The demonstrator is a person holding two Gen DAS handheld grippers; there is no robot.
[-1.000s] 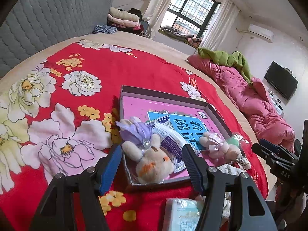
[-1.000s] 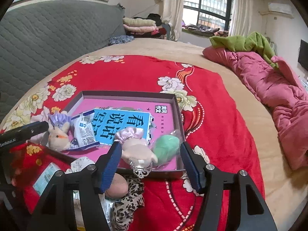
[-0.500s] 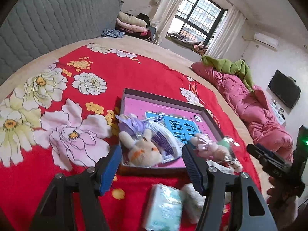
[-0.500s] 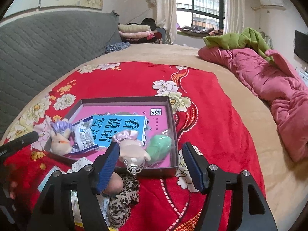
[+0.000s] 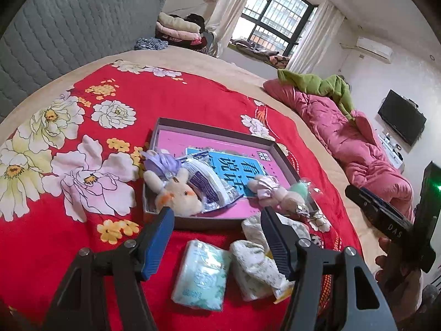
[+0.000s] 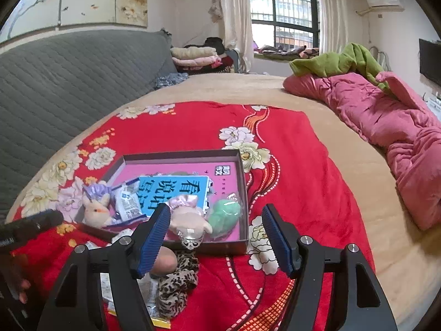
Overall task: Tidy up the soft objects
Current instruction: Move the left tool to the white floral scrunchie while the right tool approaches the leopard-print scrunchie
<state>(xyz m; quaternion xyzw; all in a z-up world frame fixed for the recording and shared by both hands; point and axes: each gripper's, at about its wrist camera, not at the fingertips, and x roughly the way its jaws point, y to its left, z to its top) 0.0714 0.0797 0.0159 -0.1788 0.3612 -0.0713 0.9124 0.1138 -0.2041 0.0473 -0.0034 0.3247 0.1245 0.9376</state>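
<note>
Both tongs empty: left tongs (image 5: 216, 237) agape, right tongs (image 6: 215, 237) gaping too. Four soft toys/packets already in box (image 5: 215, 133); tissue pack (image 5: 201, 275) on bed before it. Centre over pack, squeeze gently, lift into box.

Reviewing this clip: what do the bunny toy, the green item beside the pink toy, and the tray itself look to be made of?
Bunny toy: plush fabric, matte and fuzzy, with a satiny purple bow. Green item: seemingly a soft sponge or foam piece, sealed in glossy clear plastic that catches the light. Tray: probably cardboard, with thin straight grey walls and a printed pink base; it looks like a box lid.
</note>
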